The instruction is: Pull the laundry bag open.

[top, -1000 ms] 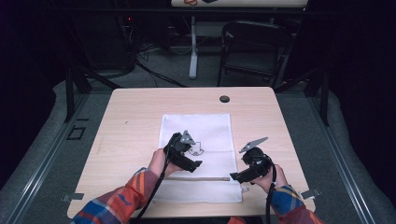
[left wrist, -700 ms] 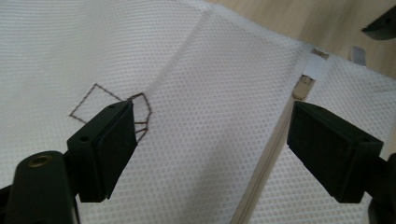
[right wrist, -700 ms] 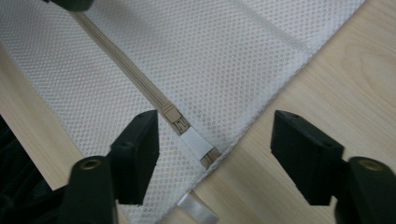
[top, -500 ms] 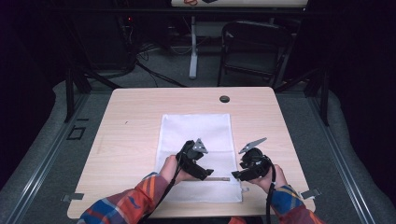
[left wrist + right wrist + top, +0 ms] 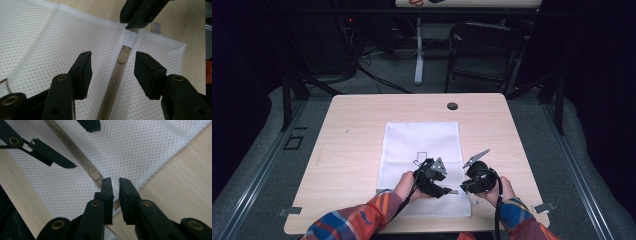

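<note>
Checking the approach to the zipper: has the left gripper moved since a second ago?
Yes. The left gripper has shifted rightward and nearer the table's front edge, toward the right gripper.

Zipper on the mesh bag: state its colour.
The zipper is beige, clearest in the left gripper view.

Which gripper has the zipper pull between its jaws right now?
The left gripper: its jaws straddle the zipper pull without touching it. The right gripper is pinched on the mesh bag's zipper end instead.
</note>
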### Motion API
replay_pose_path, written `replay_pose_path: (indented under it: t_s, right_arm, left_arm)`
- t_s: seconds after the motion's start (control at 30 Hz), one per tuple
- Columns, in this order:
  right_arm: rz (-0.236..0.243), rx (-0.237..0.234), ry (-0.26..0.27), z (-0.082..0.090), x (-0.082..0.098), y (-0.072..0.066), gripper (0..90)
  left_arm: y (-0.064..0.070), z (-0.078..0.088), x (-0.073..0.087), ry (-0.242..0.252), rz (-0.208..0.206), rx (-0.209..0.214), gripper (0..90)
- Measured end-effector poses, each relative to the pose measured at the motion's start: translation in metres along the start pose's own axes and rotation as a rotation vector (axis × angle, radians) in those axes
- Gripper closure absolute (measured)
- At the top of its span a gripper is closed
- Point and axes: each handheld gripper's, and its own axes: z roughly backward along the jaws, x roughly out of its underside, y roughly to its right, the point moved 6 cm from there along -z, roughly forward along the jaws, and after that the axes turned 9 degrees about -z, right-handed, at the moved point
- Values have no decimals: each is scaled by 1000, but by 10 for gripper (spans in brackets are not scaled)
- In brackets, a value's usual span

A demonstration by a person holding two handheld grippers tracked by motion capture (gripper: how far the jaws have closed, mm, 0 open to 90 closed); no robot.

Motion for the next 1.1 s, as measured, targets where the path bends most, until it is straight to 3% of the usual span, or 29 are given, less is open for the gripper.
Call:
replay_pose_path:
  t_s: [0.3,0.33,0.5,0.6,0.67,0.73,0.77,0.87,0.9,1.1]
  right_arm:
    - [22,3,-67,-12,2,3,898]
    - [1,8,-51,-16,2,2,898]
    - [-13,-1,-57,-20,3,1,900]
    - [-8,7,-63,-24,4,0,900]
    - [21,28,-89,-22,4,2,900]
    - [17,27,-76,-23,4,1,900]
    - [13,28,-73,-23,4,1,900]
    - [-10,29,-55,-24,4,0,900]
    - [5,36,-74,-23,4,1,900]
    - [10,41,-69,-23,4,2,900]
  left_arm:
    - [7,-19,-2,-27,-19,39,635]
    - [8,-20,-3,-30,-22,46,650]
    - [10,-26,-4,-41,-36,43,693]
    - [10,-28,-5,-46,-45,42,725]
    - [11,-29,-5,-53,-48,38,742]
    - [12,-29,-6,-43,-54,48,799]
    - [13,-29,-5,-57,-62,43,803]
    - [13,-31,-6,-41,-54,45,810]
    - [12,-31,-6,-40,-50,45,807]
    - [14,-34,-7,-37,-55,44,784]
